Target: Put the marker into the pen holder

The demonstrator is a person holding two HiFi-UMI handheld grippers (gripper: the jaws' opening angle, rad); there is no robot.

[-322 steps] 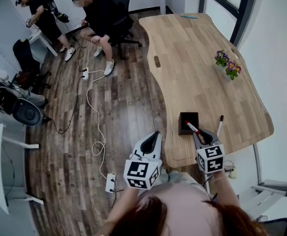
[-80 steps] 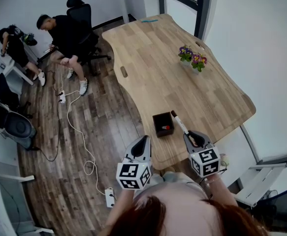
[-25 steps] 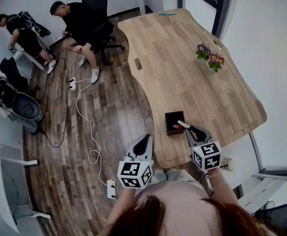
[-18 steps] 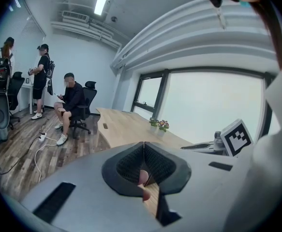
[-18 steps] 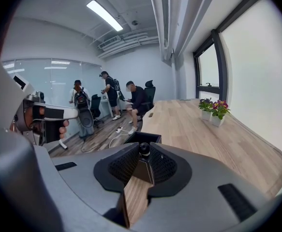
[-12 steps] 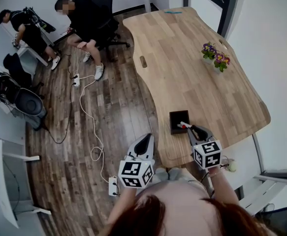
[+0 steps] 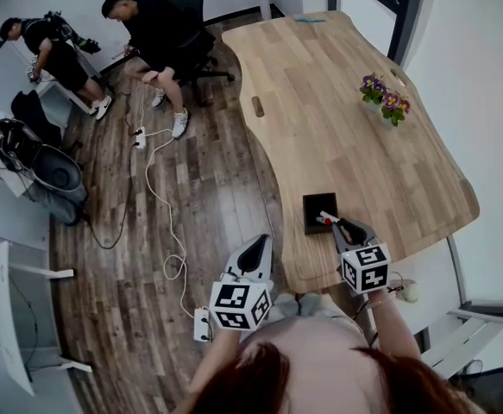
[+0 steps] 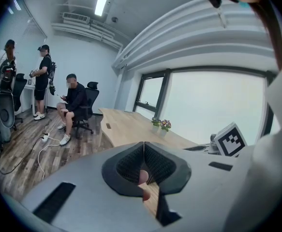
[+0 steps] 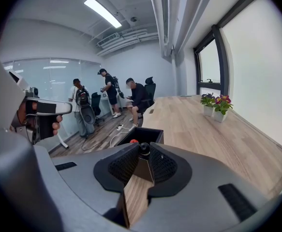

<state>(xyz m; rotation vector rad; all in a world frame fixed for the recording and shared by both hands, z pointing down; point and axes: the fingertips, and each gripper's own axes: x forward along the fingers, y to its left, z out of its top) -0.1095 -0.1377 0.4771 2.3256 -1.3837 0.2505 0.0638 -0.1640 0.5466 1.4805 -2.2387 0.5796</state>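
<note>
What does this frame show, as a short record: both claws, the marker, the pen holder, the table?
right claw: shut on the marker
marker: tilted, front end over the pen holder, not yet released
pen holder: black, square, open top, near the front edge of the table; a red item lies inside
left claw: shut, empty, off the table over the floor
table: light wood, potted flowers toward the far side
</note>
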